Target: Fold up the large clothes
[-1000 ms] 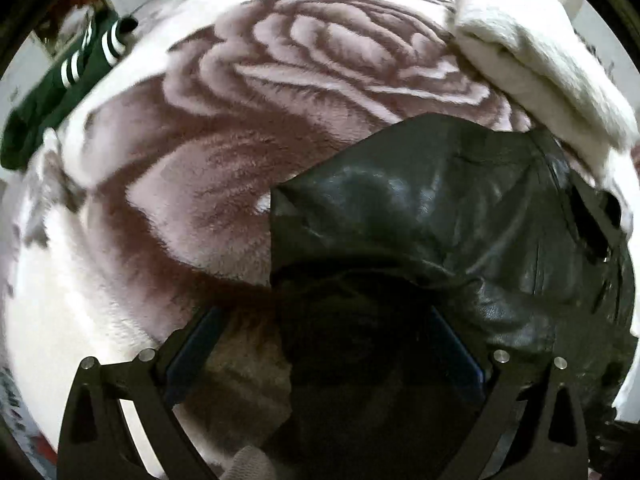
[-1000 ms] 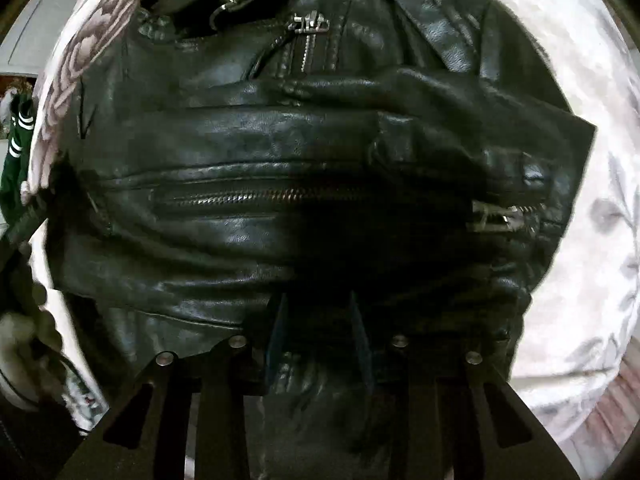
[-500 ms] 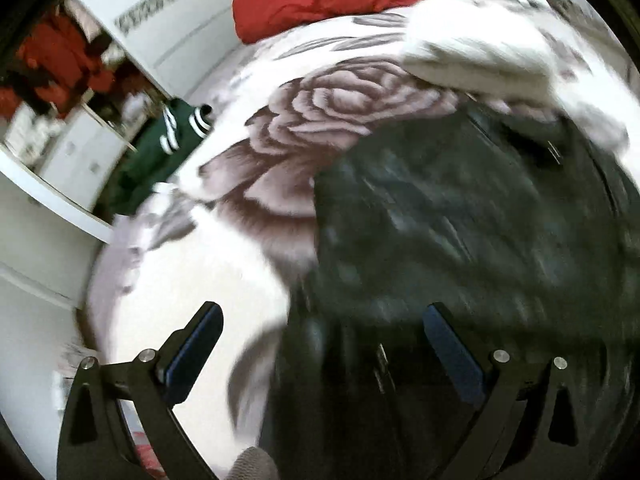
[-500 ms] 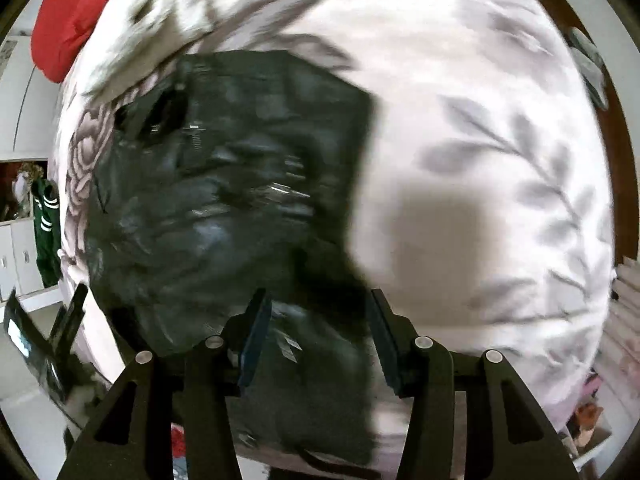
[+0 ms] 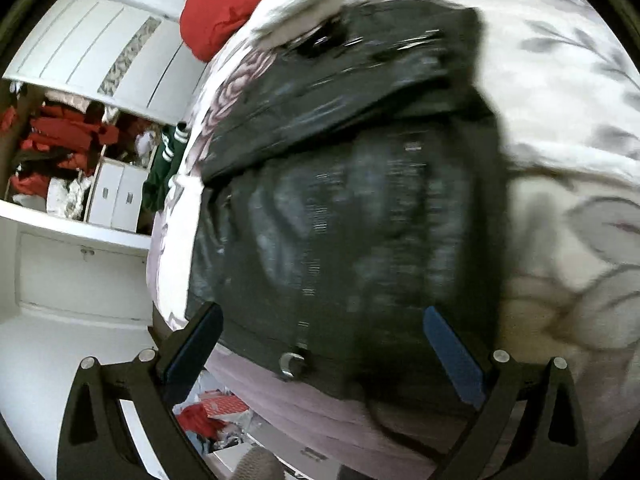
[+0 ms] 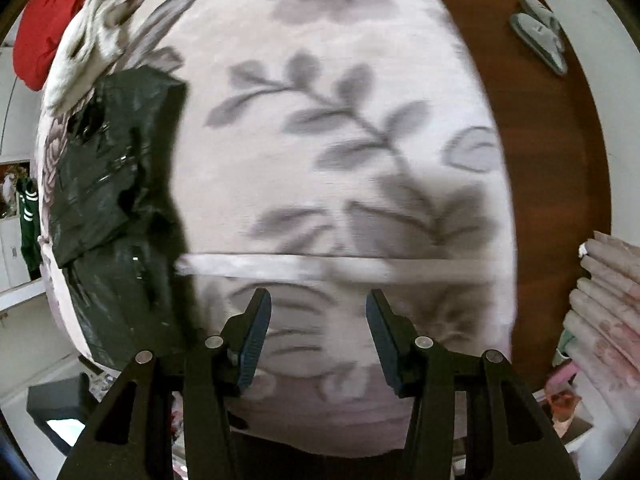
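A black leather jacket (image 5: 352, 184) lies folded on the flowered bed blanket (image 5: 568, 128). Its upper part is laid over the lower part. My left gripper (image 5: 324, 340) is open and empty, held above the jacket's near edge. In the right wrist view the jacket (image 6: 108, 184) lies at the far left. My right gripper (image 6: 316, 328) is open and empty, above bare blanket (image 6: 340, 140) to the right of the jacket.
A white fleecy garment (image 5: 304, 20) and a red one (image 5: 224, 4) lie past the jacket's collar. A green striped garment (image 5: 164, 168) hangs at the bed's left edge. An open wardrobe (image 5: 60, 152) stands left. Wooden floor (image 6: 560, 160) with slippers (image 6: 540, 36) lies right.
Both grippers have let go of the jacket and pulled back and up from it. The right gripper has opened and swung right, over bare blanket.
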Demonstrator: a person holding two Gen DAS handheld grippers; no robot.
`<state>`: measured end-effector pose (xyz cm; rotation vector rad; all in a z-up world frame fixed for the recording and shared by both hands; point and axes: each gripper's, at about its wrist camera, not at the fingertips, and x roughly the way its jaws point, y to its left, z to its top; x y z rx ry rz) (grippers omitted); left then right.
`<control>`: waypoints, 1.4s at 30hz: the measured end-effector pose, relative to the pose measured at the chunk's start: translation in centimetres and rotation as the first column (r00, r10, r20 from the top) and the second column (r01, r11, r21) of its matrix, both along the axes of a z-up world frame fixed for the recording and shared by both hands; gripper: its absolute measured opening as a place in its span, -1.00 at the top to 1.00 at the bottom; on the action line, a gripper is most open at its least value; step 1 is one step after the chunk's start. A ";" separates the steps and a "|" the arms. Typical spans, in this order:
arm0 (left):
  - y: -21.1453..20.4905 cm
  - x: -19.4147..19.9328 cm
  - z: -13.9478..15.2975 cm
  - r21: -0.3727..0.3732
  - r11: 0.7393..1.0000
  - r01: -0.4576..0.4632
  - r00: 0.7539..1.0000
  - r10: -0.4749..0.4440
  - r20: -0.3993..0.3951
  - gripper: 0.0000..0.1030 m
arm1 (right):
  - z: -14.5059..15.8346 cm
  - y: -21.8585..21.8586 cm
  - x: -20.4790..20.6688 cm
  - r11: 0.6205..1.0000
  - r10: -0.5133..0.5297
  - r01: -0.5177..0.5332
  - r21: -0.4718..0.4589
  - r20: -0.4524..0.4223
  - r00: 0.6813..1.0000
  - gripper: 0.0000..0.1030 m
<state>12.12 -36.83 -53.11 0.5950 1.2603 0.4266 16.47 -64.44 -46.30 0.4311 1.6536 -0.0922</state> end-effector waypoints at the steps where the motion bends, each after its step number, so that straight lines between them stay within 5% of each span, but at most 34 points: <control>1: -0.9 0.0 -0.7 0.024 1.000 0.011 1.000 -0.011 0.003 -1.00 | 0.0 -1.0 -0.2 1.000 -0.004 0.004 -0.006 -0.002 1.000 -0.01; 5: -3.2 0.2 -4.5 0.156 0.988 0.008 1.000 -0.007 -0.004 -1.00 | -0.5 -3.8 -0.5 0.999 -0.031 0.031 -0.025 -0.003 1.000 -0.01; 11: -2.8 1.0 -6.8 0.208 0.976 -0.065 0.998 0.062 0.025 -1.00 | -1.3 -4.4 0.8 1.000 -0.013 0.013 -0.020 -0.003 1.000 -0.01; 19: -4.6 -1.1 -6.0 0.134 0.991 0.003 1.000 -0.004 0.011 -1.00 | -2.1 0.1 4.5 0.995 0.088 -0.088 0.040 0.019 0.996 -0.01; 26: -3.9 1.0 -8.4 0.080 0.996 -0.049 0.998 0.052 -0.033 -1.00 | -3.5 3.1 6.3 0.991 0.118 -0.118 0.066 0.014 0.993 -0.01; 28: -2.3 1.5 -7.4 0.045 0.995 -0.087 0.996 0.087 0.008 -1.00 | -3.8 3.6 6.9 0.990 0.124 -0.125 0.070 0.017 0.992 -0.01; 29: -1.7 1.6 -6.7 0.053 0.994 -0.099 0.995 0.097 0.036 -0.90 | -4.0 3.9 7.4 0.988 0.127 -0.129 0.081 0.019 0.992 -0.01; 30: -0.9 1.6 -6.2 0.044 0.993 -0.109 0.993 0.107 0.050 -0.48 | -4.3 4.2 8.0 0.985 0.125 -0.128 0.113 0.030 0.992 -0.01; 31: 0.0 1.7 -5.6 -0.008 0.993 -0.122 0.991 0.122 0.055 -0.28 | -4.6 4.4 8.5 0.981 0.123 -0.128 0.146 0.043 0.991 -0.07; 33: 1.5 1.4 -4.3 -0.146 0.980 -0.134 0.988 0.144 0.058 0.46 | -5.5 5.2 10.1 0.955 0.111 -0.130 0.266 0.088 0.990 -0.25; 37: 2.2 0.8 -2.1 -0.243 0.966 -0.094 0.989 0.117 0.085 0.79 | -7.8 8.3 13.5 0.864 0.083 -0.141 0.484 0.139 0.987 -0.40; 42: 3.2 0.8 -0.5 -0.287 0.955 -0.077 0.989 0.110 0.103 0.82 | -11.6 13.2 17.2 0.769 0.024 -0.089 0.632 0.111 0.994 -0.41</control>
